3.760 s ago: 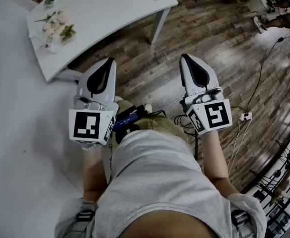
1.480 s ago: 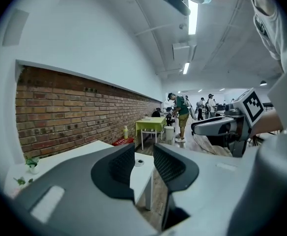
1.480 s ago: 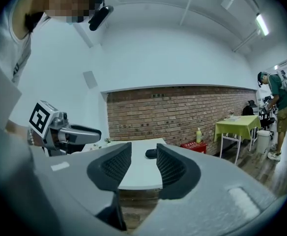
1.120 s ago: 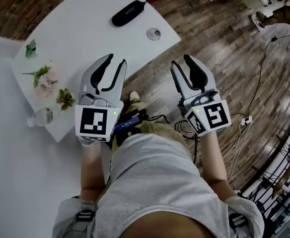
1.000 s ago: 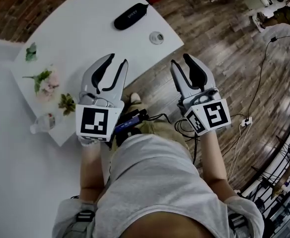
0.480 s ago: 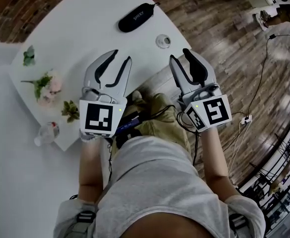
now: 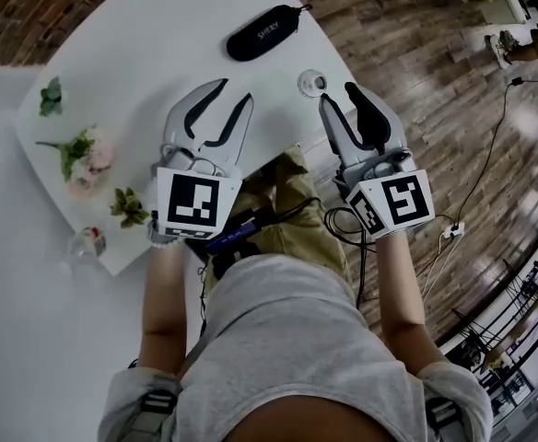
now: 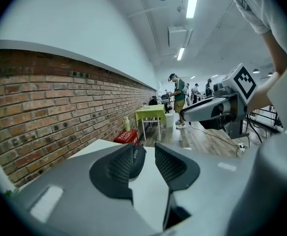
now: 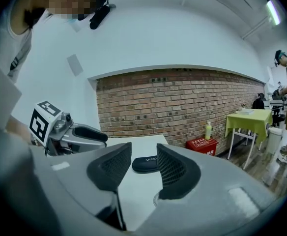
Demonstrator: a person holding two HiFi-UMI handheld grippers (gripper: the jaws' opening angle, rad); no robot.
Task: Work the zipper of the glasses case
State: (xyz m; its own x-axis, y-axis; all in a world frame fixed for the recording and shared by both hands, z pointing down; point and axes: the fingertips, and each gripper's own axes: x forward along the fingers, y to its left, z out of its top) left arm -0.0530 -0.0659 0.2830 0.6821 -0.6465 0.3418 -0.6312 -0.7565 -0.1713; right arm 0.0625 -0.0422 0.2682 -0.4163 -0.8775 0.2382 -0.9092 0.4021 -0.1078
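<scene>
A black zipped glasses case (image 7: pixel 264 32) lies on the far part of the white table (image 7: pixel 149 53). It also shows just past the jaws in the left gripper view (image 8: pixel 137 155) and the right gripper view (image 9: pixel 146 163). My left gripper (image 7: pixel 235 95) hovers over the table's near half, well short of the case. It is open, its jaws have just been opening, and nothing is between them (image 8: pixel 149 149). My right gripper (image 7: pixel 339 95) hangs at the table's right edge, open and empty (image 9: pixel 143 149).
A small round cap-like object (image 7: pixel 313 83) sits near the table's right edge, by the right gripper. Flowers (image 7: pixel 85 155), green sprigs (image 7: pixel 126 207) and a clear bottle (image 7: pixel 85 244) occupy the table's left end. Wooden floor with cables (image 7: pixel 453 231) lies to the right; a brick wall (image 9: pixel 183 102) stands behind.
Both grippers have come forward and down, from over the floor to over the table's near edge, closer to the case. The left jaws stand wider apart than before.
</scene>
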